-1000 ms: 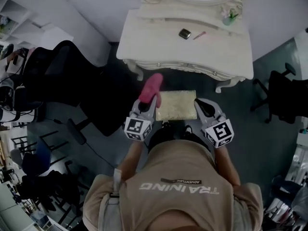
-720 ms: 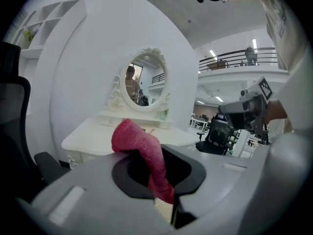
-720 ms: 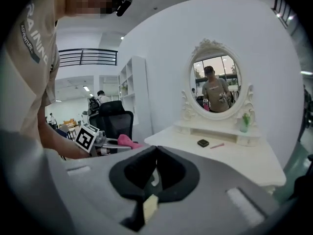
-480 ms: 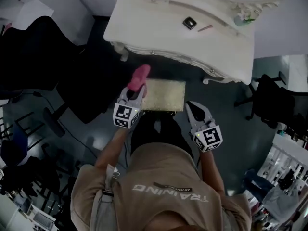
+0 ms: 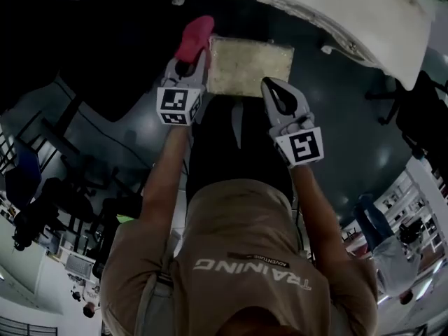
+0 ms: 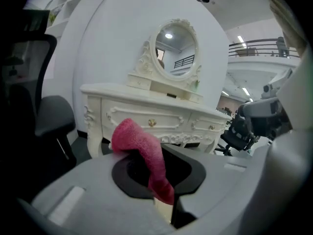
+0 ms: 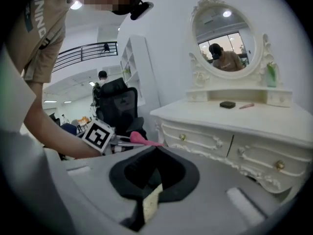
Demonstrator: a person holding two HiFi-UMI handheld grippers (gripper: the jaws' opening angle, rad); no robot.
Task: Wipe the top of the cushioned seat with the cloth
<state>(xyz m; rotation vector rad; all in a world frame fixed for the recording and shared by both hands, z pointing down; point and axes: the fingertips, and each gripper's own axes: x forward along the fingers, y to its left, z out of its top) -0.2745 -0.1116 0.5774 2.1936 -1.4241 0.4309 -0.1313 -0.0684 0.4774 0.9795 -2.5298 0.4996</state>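
Observation:
The cushioned seat [image 5: 250,64] is a pale beige rectangle on the dark floor, just in front of the white dressing table [image 5: 329,5]. My left gripper [image 5: 198,53] is shut on the pink cloth [image 5: 194,36] and sits by the seat's left edge. In the left gripper view the pink cloth [image 6: 141,148] bulges up out of the closed jaws of the left gripper [image 6: 160,147]. My right gripper [image 5: 270,84] hovers at the seat's near right corner. In the right gripper view the right gripper [image 7: 155,149] is shut and empty, with a sliver of the seat [image 7: 152,200] showing beneath.
The dressing table [image 7: 234,121] carries an oval mirror [image 7: 223,35], a small dark case [image 7: 227,104] and a pink pen [image 7: 246,105]. Black office chairs stand at the left [image 5: 63,54] and the right [image 5: 423,110]. Dark floor surrounds the seat.
The head view has tipped down and closer, so seat, table and grippers sit higher in frame. The left gripper still holds the cloth at the seat's left edge.

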